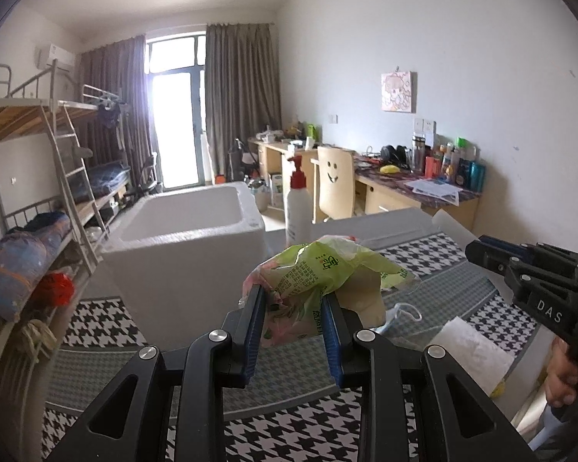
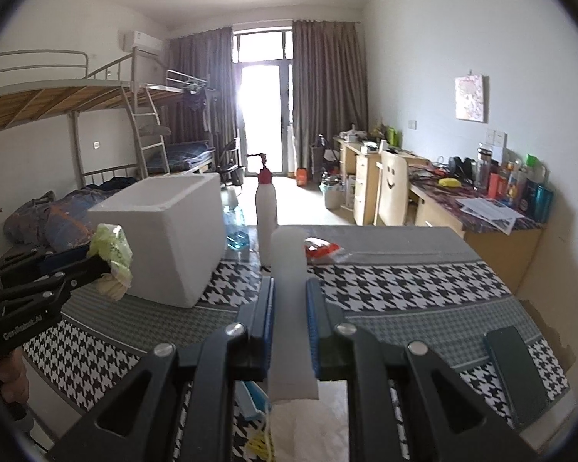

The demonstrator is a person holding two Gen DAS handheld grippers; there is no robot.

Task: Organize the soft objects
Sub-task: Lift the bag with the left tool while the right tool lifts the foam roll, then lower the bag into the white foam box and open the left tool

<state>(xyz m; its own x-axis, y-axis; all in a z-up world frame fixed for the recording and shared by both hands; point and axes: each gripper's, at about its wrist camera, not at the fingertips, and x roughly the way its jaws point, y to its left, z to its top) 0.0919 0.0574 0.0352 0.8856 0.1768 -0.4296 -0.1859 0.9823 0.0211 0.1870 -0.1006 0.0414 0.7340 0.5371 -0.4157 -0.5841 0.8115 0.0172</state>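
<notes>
Your left tool [image 1: 294, 310] is clamped narrow on a crumpled green plastic bag [image 1: 323, 269], held above the houndstooth-covered table [image 1: 435, 254], just right of the white foam box [image 1: 185, 231]. Your right tool [image 2: 291, 308] pinches an upright white foam strip [image 2: 289, 292] over the same table.

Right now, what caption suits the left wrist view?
Left hand-held gripper clamps a green bag beside a foam box.
</notes>
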